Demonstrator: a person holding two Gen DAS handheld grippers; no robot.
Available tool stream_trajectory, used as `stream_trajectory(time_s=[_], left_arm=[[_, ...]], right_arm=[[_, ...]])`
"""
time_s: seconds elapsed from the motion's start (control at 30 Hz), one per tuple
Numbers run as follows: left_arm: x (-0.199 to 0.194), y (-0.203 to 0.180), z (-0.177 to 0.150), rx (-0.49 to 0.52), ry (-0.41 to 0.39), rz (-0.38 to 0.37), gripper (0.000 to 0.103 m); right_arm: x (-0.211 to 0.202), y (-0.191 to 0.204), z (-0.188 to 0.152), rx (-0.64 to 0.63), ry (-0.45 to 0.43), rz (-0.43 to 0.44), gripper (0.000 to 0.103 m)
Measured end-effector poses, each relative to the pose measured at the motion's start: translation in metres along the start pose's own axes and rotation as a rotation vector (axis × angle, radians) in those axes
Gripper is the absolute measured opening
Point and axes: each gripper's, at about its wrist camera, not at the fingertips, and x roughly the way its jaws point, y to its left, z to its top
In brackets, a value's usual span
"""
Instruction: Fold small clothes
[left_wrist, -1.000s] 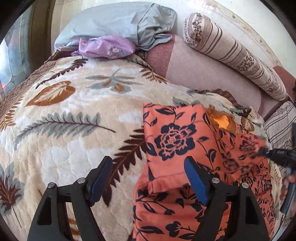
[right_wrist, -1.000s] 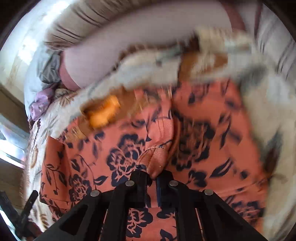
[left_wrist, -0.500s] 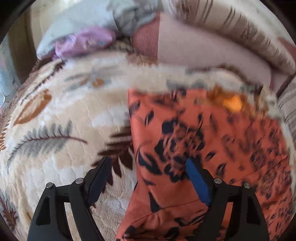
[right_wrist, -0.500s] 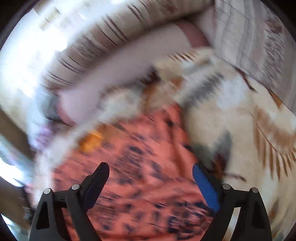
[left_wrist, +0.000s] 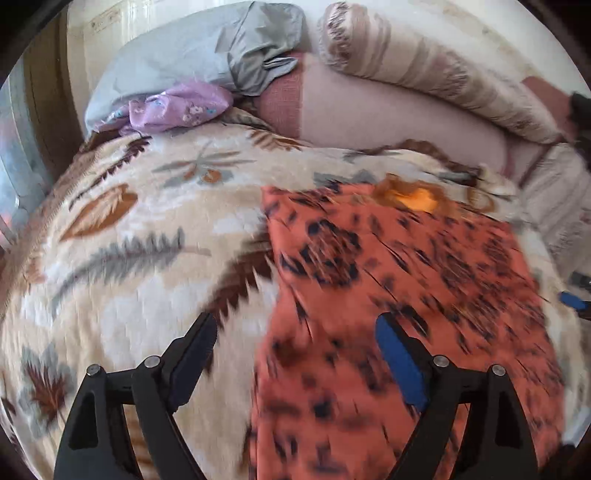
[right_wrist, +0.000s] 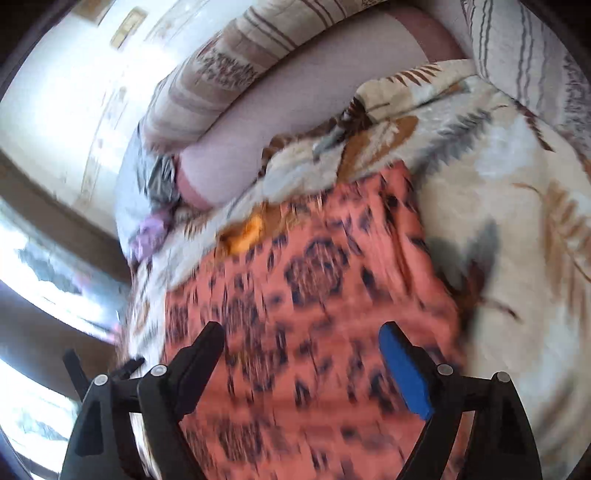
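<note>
Garment (left_wrist: 406, 295) (orange floral) now lies flat on blanket (left_wrist: 129, 258); right gripper (right_wrist: 303, 354) just released its pinched fold, left gripper (left_wrist: 295, 343) gapes empty. Next fold pending.

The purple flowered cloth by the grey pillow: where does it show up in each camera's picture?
Left wrist: the purple flowered cloth lies upper left, against the grey pillow.
Right wrist: left of centre, small and blurred.
Shared landmark: the orange floral garment on the leaf-print blanket.
</note>
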Motion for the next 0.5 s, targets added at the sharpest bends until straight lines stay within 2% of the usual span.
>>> stream_trajectory(time_s=[0.13, 0.23, 0.3, 0.37, 0.4, 0.5], left_arm=[[-0.043, 0.017, -0.077, -0.027, 0.077, -0.089, 0.088], [-0.057, 0.030, -0.137, -0.081, 0.144, -0.095, 0.088], [-0.057, 0.034, -0.167, -0.124, 0.201, -0.083, 0.088], [-0.068, 0.031, -0.187, -0.138, 0.188, -0.082, 0.088], [-0.073, 0.029, -0.192, -0.135, 0.174, -0.085, 0.088], [-0.081, 0.029, -0.193, -0.154, 0.132, -0.105, 0.088]], right_arm=[[-0.058, -0.049, -0.086, 0.051, 0.096, -0.031, 0.088], [-0.073, -0.087, -0.153, 0.128, 0.153, -0.053, 0.089], [-0.077, -0.101, -0.188, 0.163, 0.180, -0.019, 0.087], [-0.078, -0.103, -0.206, 0.177, 0.160, 0.044, 0.085], [-0.078, -0.099, -0.211, 0.161, 0.144, 0.081, 0.078], [-0.078, -0.094, -0.214, 0.139, 0.108, 0.089, 0.075]])
